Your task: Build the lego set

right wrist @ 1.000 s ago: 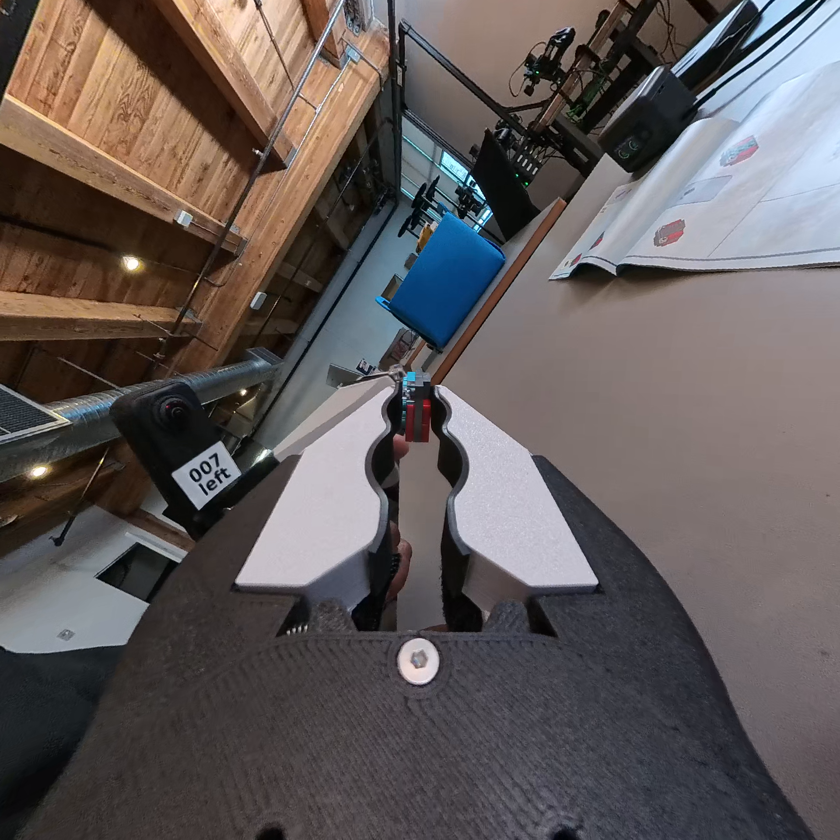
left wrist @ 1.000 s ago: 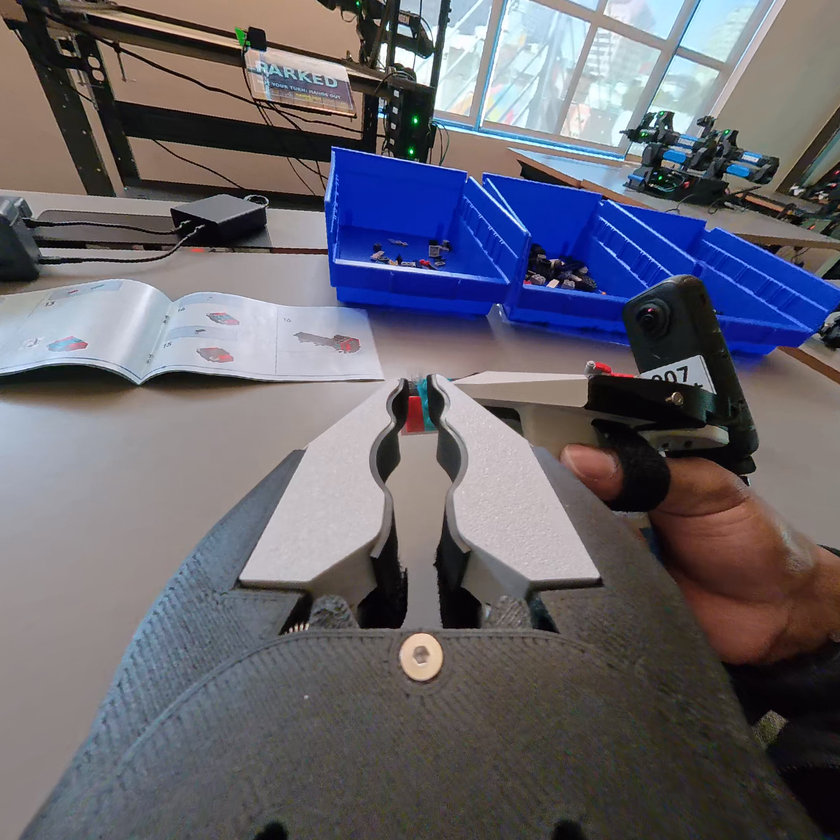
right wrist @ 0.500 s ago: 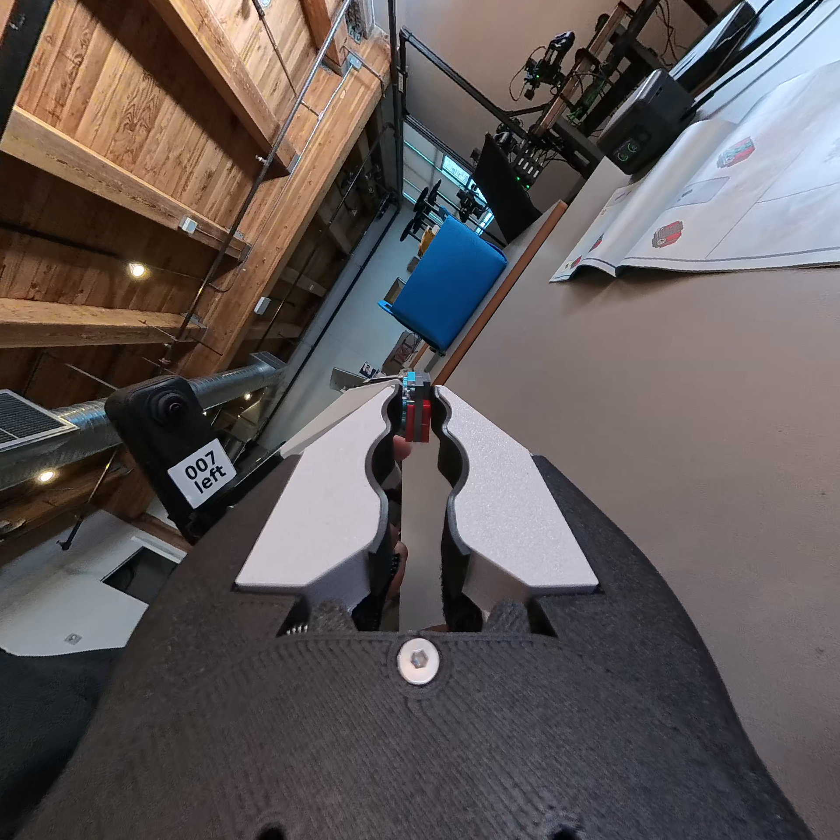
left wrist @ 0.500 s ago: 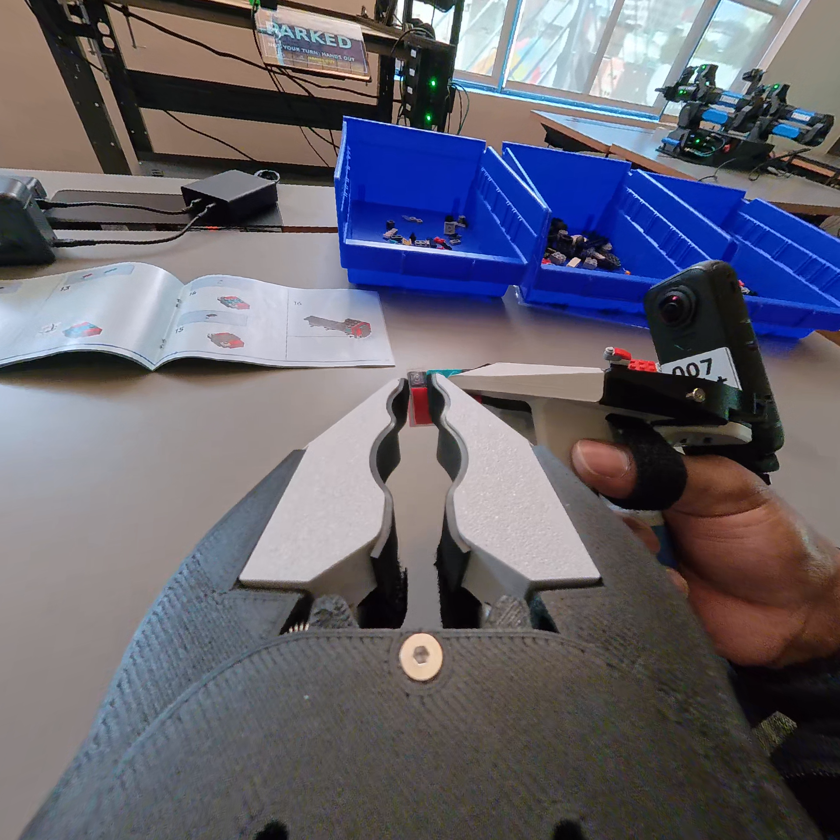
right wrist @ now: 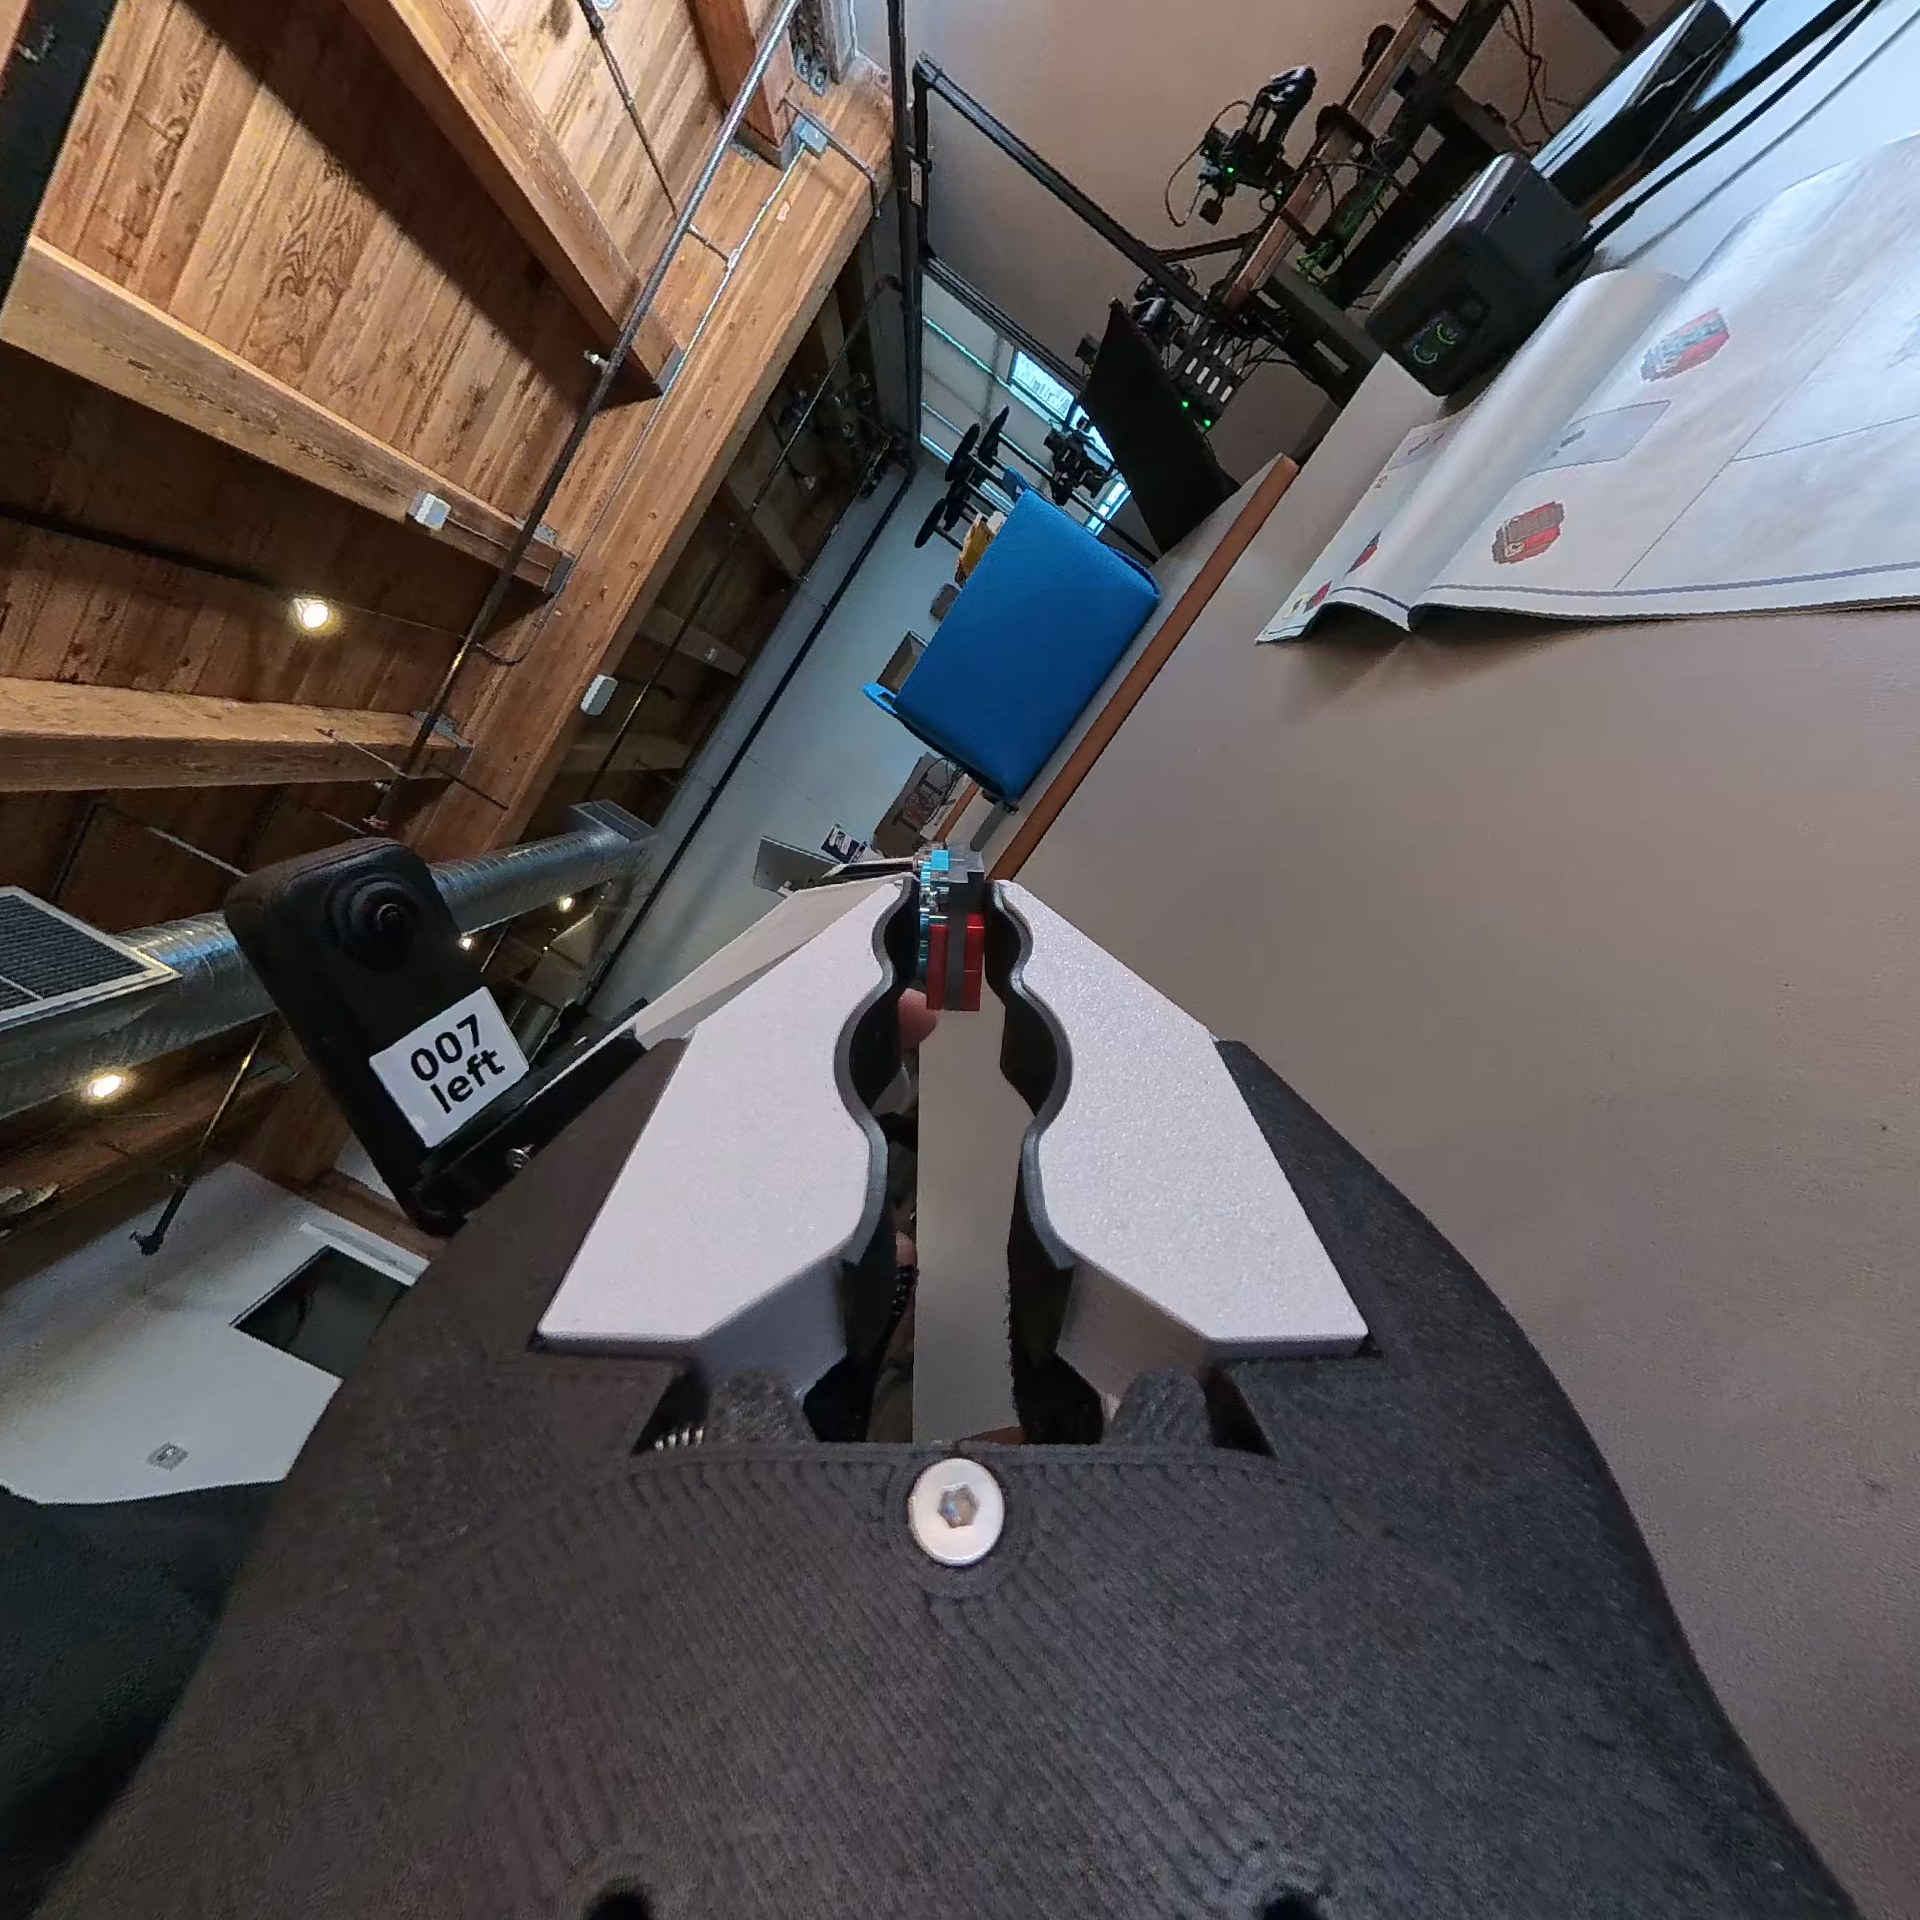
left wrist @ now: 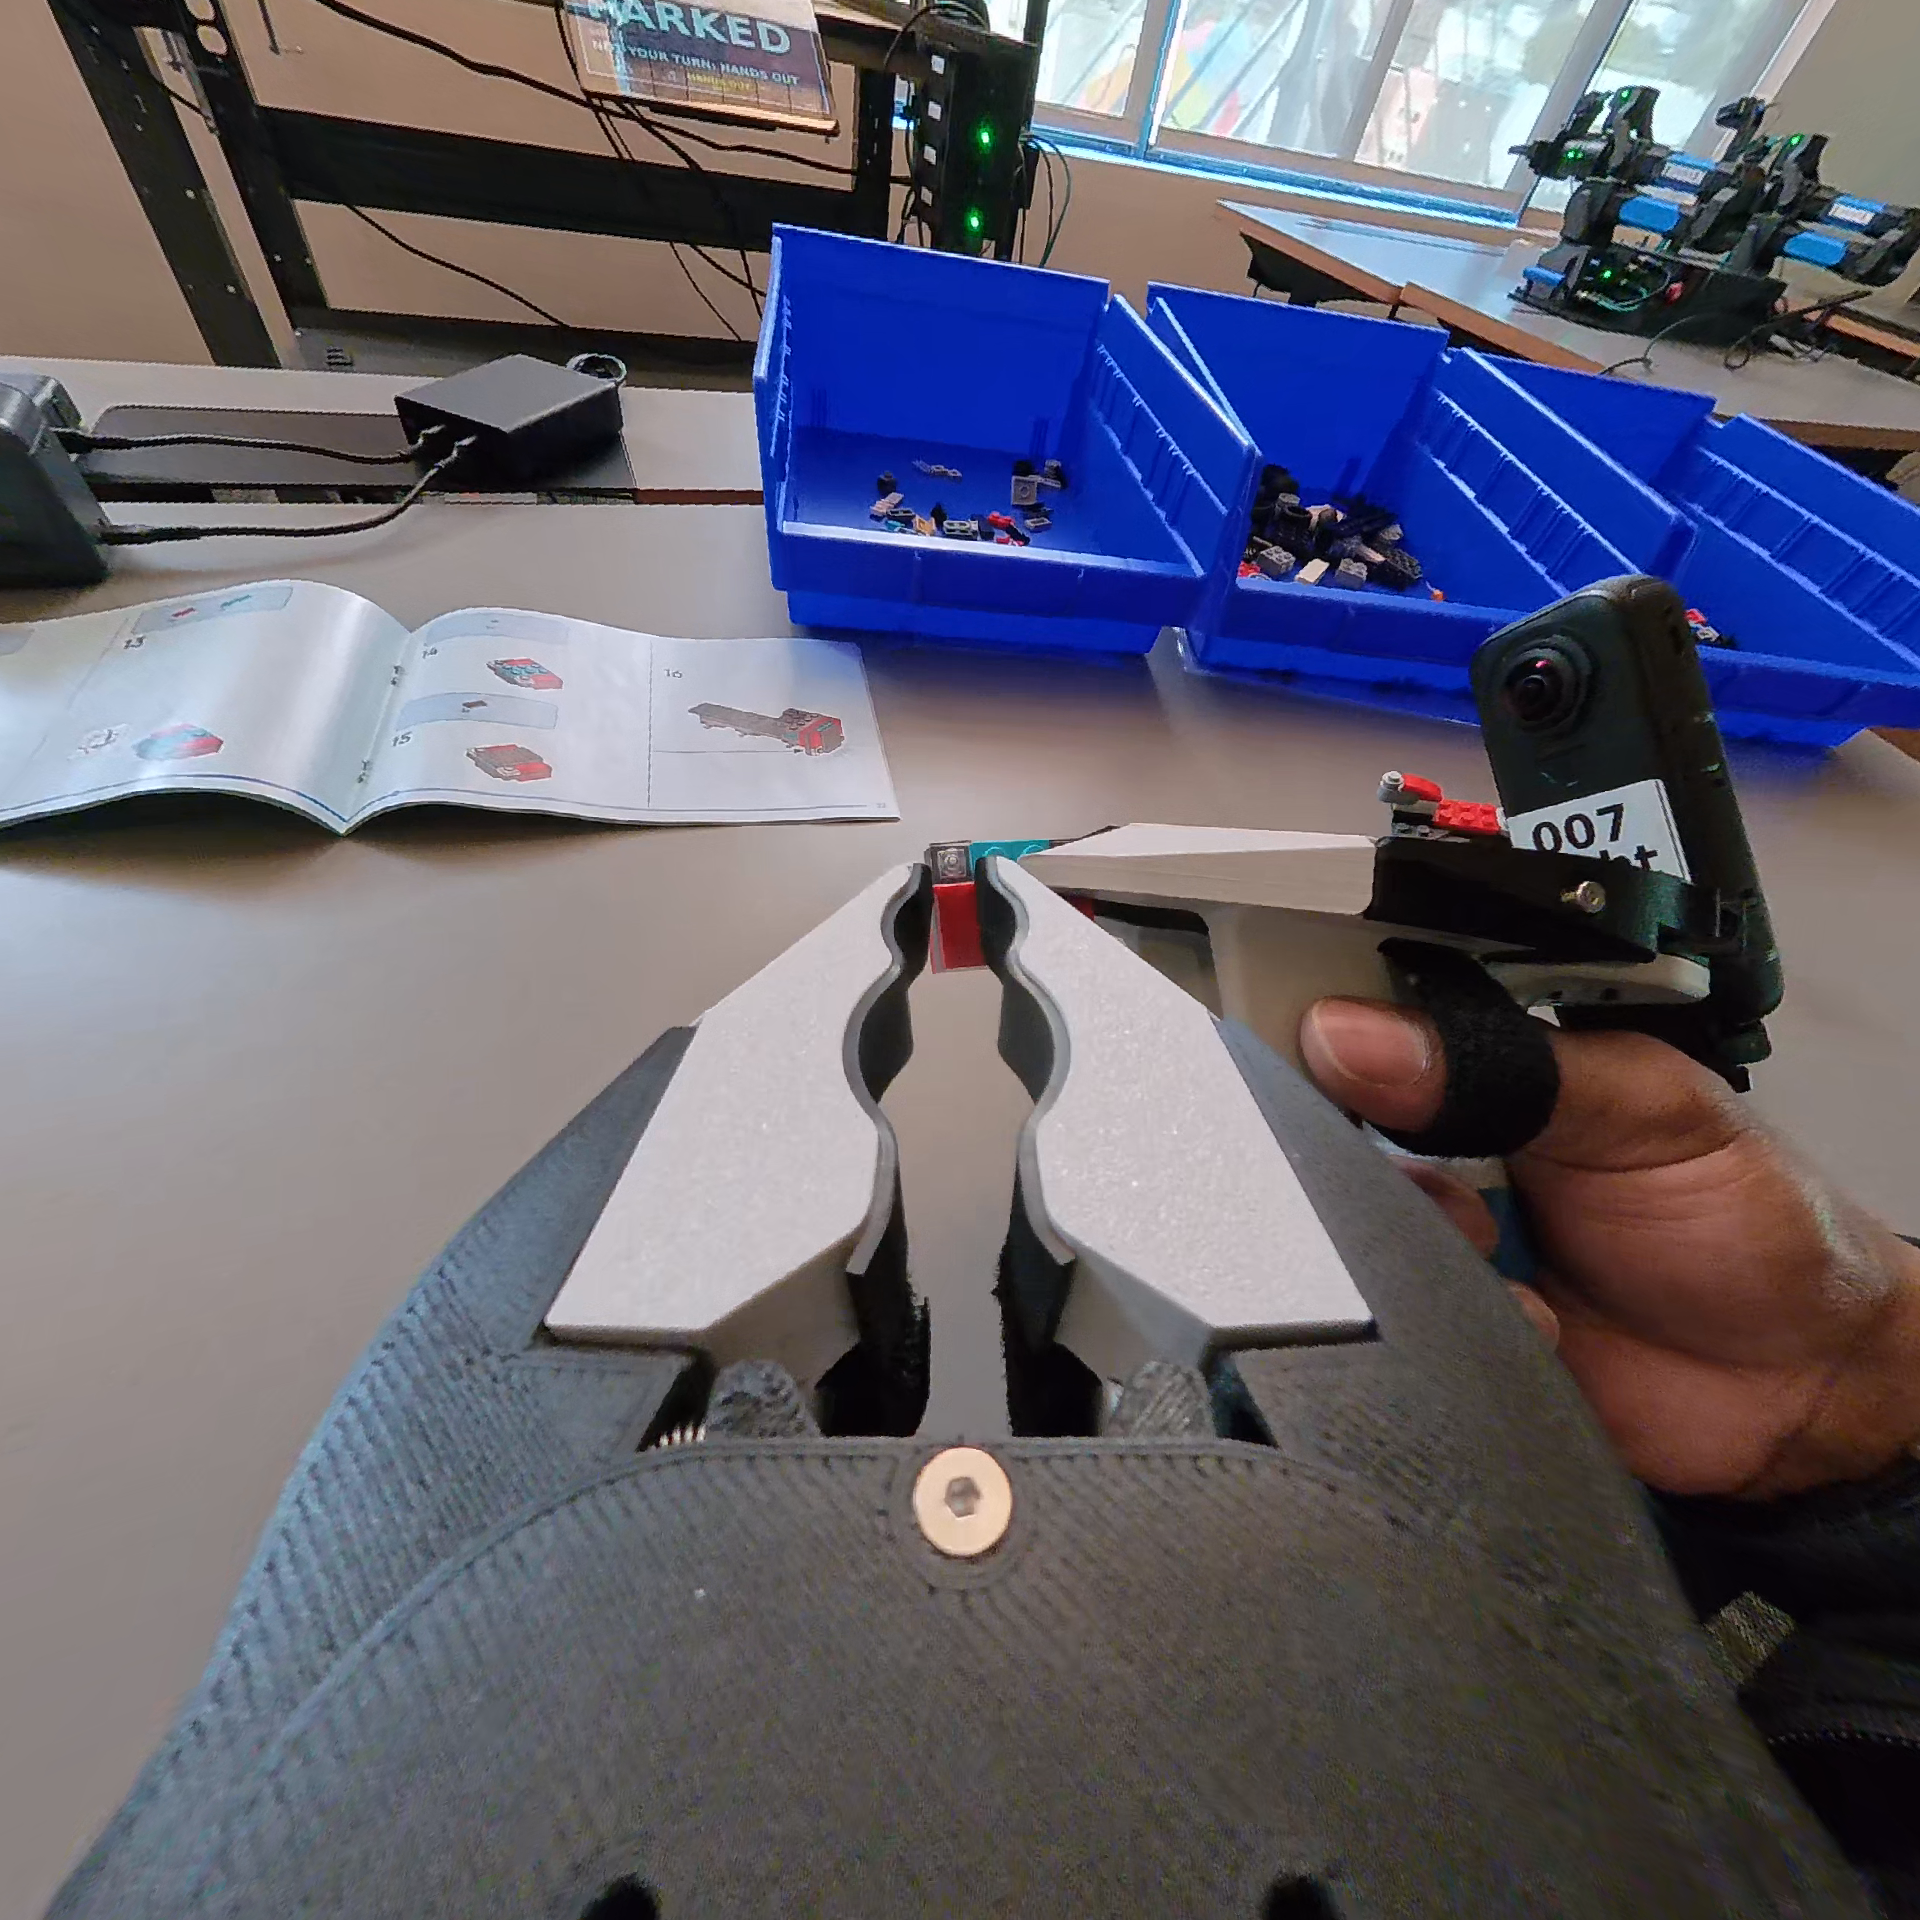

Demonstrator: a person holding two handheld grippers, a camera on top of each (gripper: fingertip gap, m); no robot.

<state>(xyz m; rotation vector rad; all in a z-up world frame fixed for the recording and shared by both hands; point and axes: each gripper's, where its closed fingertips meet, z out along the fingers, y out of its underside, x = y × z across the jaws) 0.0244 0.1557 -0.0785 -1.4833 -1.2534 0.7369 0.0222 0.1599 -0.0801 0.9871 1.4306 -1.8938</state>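
A small lego assembly of red, grey and teal pieces (left wrist: 956,930) is held above the table between both grippers. My left gripper (left wrist: 954,896) is shut on its red part, with a grey studded piece showing on top. My right gripper comes in from the right in the left wrist view, its grey finger (left wrist: 1195,868) reaching the assembly's teal side. In the right wrist view my right gripper (right wrist: 951,906) is shut on the same assembly (right wrist: 954,961). The open instruction booklet (left wrist: 447,707) lies on the table to the left.
Several blue bins stand at the back; the nearest bin (left wrist: 935,582) and the bin beside it (left wrist: 1340,634) hold loose lego pieces. A few red and grey pieces (left wrist: 1439,810) rest on the right gripper's body. A black box with cables (left wrist: 509,416) sits at the back left. My two grippers' fingertips are within a few centimetres of each other.
The left gripper has tipped slightly downward, so the bins and booklet sit higher in its view. Both grippers stay shut on the assembly, and the right wrist view is almost the same.
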